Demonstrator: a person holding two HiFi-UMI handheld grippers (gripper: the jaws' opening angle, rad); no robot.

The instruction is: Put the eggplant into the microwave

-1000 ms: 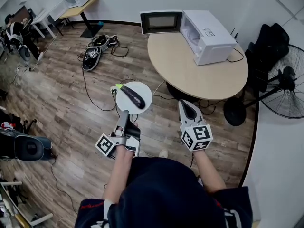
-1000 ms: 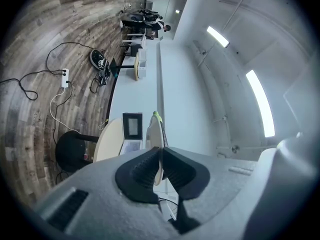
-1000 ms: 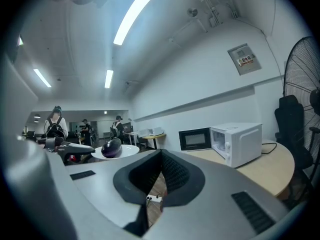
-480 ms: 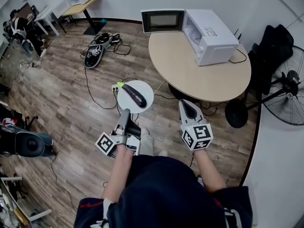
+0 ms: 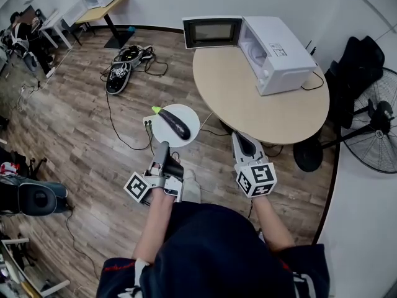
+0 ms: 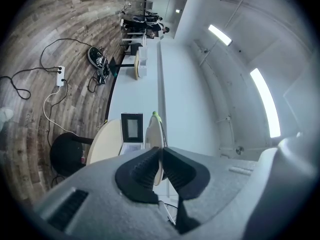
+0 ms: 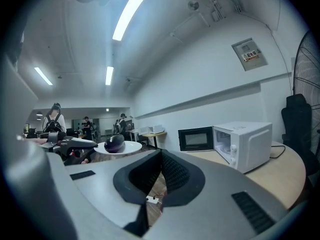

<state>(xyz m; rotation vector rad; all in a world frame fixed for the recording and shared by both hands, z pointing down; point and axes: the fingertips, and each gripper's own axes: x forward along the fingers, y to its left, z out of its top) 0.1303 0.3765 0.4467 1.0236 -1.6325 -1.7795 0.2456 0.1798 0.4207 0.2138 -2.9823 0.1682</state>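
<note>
A dark purple eggplant (image 5: 175, 123) with a green stem lies on a white plate (image 5: 189, 118), held level above the wooden floor. My left gripper (image 5: 162, 146) is shut on the plate's near rim; in the left gripper view the plate (image 6: 157, 139) shows edge-on between the pads. My right gripper (image 5: 243, 143) hangs beside it to the right, shut on nothing. The white microwave (image 5: 282, 48) stands on the round table (image 5: 260, 104) ahead, its door (image 5: 211, 31) swung wide open to the left. The right gripper view shows the eggplant (image 7: 114, 143) at left and the microwave (image 7: 245, 144) at right.
A standing fan (image 5: 375, 113) and a black bag (image 5: 356, 58) are right of the table. Cables, a power strip (image 5: 147, 121) and shoes (image 5: 118, 76) lie on the floor at left. Desks and people are in the far left corner.
Both grippers, with the plate and eggplant, have been carried forward; the round table and the microwave now lie nearer. The jaws have not changed.
</note>
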